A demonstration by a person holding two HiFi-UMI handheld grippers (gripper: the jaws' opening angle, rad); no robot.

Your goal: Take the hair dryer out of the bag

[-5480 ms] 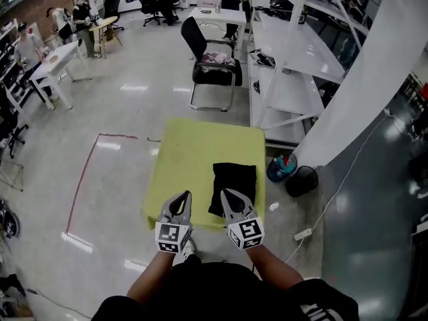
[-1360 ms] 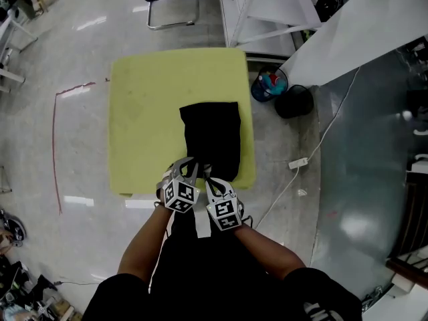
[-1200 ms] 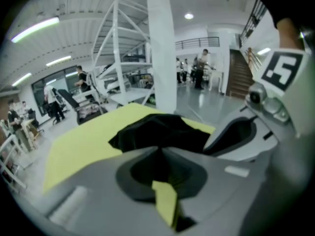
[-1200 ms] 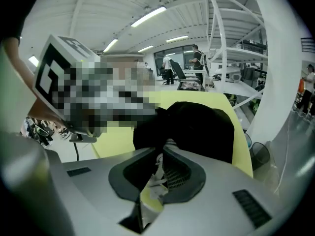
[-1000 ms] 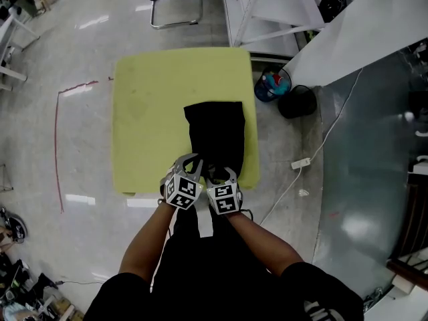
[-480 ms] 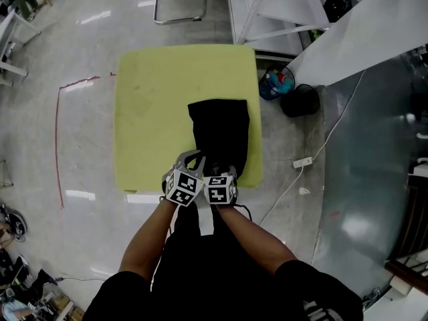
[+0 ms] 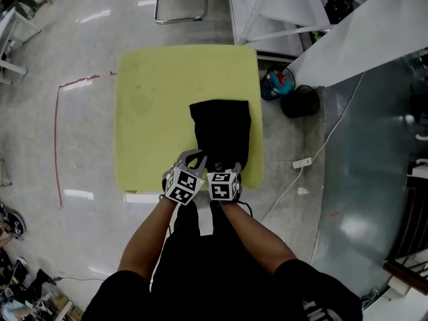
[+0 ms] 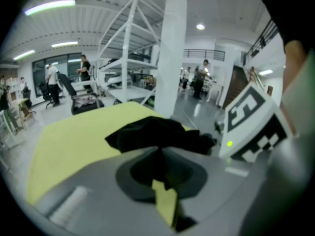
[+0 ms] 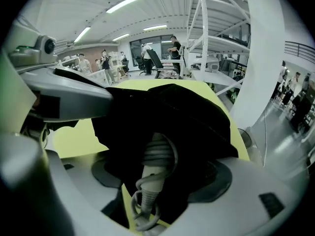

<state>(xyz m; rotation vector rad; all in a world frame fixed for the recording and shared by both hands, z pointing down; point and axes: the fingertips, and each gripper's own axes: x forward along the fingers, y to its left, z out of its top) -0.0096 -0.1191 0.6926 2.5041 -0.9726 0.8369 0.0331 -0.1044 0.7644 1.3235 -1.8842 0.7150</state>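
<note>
Head view: black bag (image 7: 221, 129) on yellow-green table (image 7: 160, 92), both grippers at its near end. Left gripper (image 8: 158, 154) jaws closed, pinching bag fabric. Right gripper (image 9: 155, 200) jaws part open, straddling hair dryer (image 9: 156, 156) cord end at bag mouth.

The black cloth bag (image 7: 221, 129) lies flat on the yellow-green table (image 7: 154, 99), near its front right edge. The hair dryer (image 9: 156, 161) pokes a grey, cord-wrapped end from the bag's mouth.
</note>
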